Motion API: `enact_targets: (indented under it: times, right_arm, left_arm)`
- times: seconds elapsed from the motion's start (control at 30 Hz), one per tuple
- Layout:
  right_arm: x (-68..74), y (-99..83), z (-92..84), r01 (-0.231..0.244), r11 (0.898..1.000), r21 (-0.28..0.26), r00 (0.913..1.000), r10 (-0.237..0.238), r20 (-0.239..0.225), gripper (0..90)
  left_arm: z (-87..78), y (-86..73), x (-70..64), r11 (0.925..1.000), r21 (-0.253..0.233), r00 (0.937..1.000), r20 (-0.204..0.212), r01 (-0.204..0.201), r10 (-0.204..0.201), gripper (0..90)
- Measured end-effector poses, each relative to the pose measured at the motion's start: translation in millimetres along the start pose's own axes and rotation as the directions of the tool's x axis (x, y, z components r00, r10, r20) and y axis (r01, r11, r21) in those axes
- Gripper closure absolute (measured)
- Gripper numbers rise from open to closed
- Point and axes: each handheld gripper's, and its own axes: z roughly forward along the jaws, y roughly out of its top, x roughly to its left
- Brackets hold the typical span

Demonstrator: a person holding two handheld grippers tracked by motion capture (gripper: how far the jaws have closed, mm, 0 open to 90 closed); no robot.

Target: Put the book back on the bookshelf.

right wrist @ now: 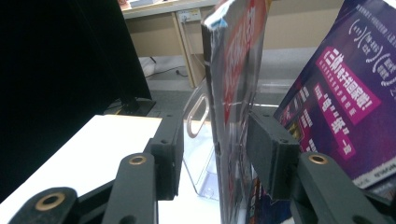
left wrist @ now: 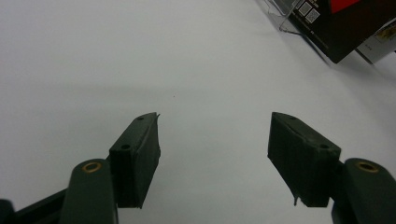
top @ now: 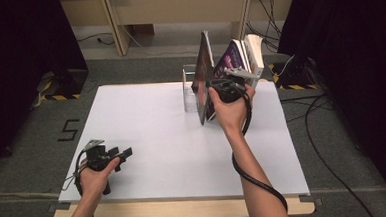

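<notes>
- The thin book (top: 203, 78) stands nearly upright at the far side of the surface (top: 162, 140), its lower edge beside the clear plastic stand (top: 190, 86). It tilts a little, apart from the purple book (top: 231, 56) and the rest of the row leaning behind it.
- In the right gripper view the thin book (right wrist: 236, 93) sits between my right tool's (right wrist: 215, 140) jaws. The right pad looks to be against the cover or very close; the left pad stands clear, with a gap to the book's edge. I read this tool as released, not clamping.
- The purple book (right wrist: 345, 88) is just beyond the right jaw, near but not gripped.
- Step in hand, as I judge it: letting go of the thin book at the stand, or setting up a grip on it. I cannot tell which.
- Next move calls for care: the book is tall and thin and may tip, so any withdrawal should go straight back without brushing the cover.
- Left tool (top: 114, 155) rests low at the near left of the surface, jaws wide apart, nothing between them; in its own view (left wrist: 212, 154) there is bare white surface under the jaws.
</notes>
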Motion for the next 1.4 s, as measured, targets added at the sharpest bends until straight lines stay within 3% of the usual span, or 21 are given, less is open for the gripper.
enact_targets:
  times: [1.4]
  right_arm:
    - [-14.2, -40.4, -23.7, 0.057, 0.997, 0.046, 0.9982, -0.057, 0.016, 55.4]
  left_arm:
    - [-3.9, 1.8, 0.8, 0.9999, -0.012, 1.0000, -0.008, -0.005, 0.005, 33.4]
